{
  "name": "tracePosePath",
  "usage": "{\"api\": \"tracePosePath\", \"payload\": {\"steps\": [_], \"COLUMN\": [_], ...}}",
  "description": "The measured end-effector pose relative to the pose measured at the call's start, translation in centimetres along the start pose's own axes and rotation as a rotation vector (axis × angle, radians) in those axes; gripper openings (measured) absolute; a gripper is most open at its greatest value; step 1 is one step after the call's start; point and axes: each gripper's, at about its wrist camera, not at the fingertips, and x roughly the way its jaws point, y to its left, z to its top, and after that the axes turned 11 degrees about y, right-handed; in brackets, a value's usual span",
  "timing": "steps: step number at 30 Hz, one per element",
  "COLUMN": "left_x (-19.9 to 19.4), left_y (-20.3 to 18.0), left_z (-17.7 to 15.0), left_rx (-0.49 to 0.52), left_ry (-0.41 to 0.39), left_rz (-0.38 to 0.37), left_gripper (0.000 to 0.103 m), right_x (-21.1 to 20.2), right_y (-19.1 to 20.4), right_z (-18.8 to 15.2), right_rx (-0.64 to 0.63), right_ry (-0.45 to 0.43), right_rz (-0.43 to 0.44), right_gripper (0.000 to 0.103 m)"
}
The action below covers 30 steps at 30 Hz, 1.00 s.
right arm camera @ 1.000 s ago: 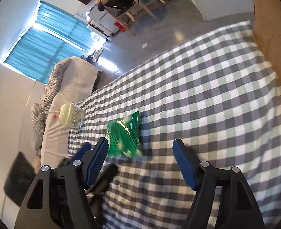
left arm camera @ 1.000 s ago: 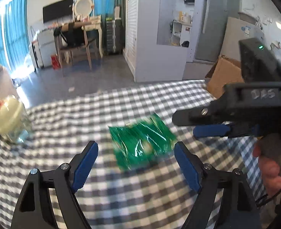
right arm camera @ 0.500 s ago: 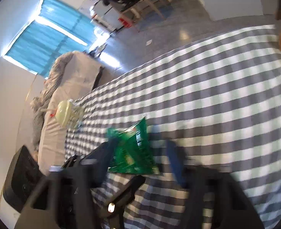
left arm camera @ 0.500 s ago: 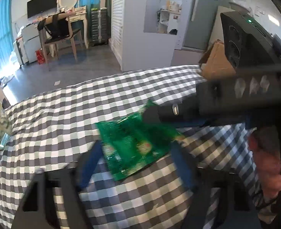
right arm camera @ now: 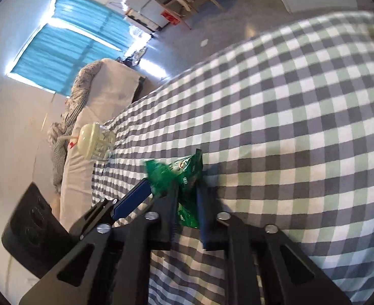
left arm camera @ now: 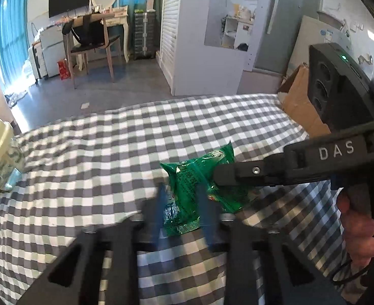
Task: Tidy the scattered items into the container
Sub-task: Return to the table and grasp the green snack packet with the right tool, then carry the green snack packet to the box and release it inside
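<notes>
I'm in the pick-up step: both claws are on the green snack packet, which lies on the checked tablecloth. My left gripper is pinching the packet's near edge, blue pads pressed onto the foil. My right gripper is pinching the packet's other side. Next, I judge, I must lift both together, keeping them level so the thin foil doesn't tear, and carry it toward the cardboard box at the table's far right, probably the container. A second ago both claws stood spread wide, short of the flat packet; now they've snapped shut and it's puckered up. The glass jar waits at the left.
</notes>
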Motion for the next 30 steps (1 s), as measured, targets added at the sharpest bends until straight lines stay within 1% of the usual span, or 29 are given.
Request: {"api": "tracePosePath", "payload": {"steps": [4,8,11,15,18,21,24,27,30], "left_x": [-0.9,-2.7,-4.5,-7.2,-8.6,-9.3,-9.7,-9.0,-7.0], "left_y": [-0.3,-1.3,-2.5,-5.8,-10.0,-14.8,-20.2,-25.2,-29.9], "left_z": [0.3,0.7,1.3,3.0,4.8,6.5,7.9,8.8,9.5], "left_rx": [0.023,0.045,0.075,0.151,0.246,0.319,0.373,0.417,0.453], "left_ry": [-0.011,-0.048,-0.086,-0.149,-0.187,-0.211,-0.234,-0.218,-0.167], "left_rz": [0.009,0.002,0.003,0.002,-0.009,-0.025,-0.081,-0.148,-0.188], "left_gripper": [0.007,0.007,0.007,0.007,0.007,0.007,0.007,0.007,0.007], "right_x": [-0.9,-2.8,-5.5,-10.4,-14.9,-19.3,-23.9,-27.8,-30.4], "right_y": [0.9,2.2,3.0,4.5,5.1,5.0,4.3,2.8,0.2], "right_z": [-0.4,-1.1,-2.5,-4.5,-6.4,-8.3,-10.5,-12.4,-13.6], "right_rx": [-0.021,-0.051,-0.081,-0.128,-0.161,-0.16,-0.138,-0.109,-0.057], "right_ry": [-0.02,-0.06,-0.107,-0.207,-0.307,-0.391,-0.478,-0.535,-0.555], "right_rz": [0.001,-0.005,-0.01,-0.048,-0.142,-0.237,-0.358,-0.469,-0.545], "right_gripper": [0.01,0.01,0.01,0.01,0.01,0.01,0.01,0.01,0.01]}}
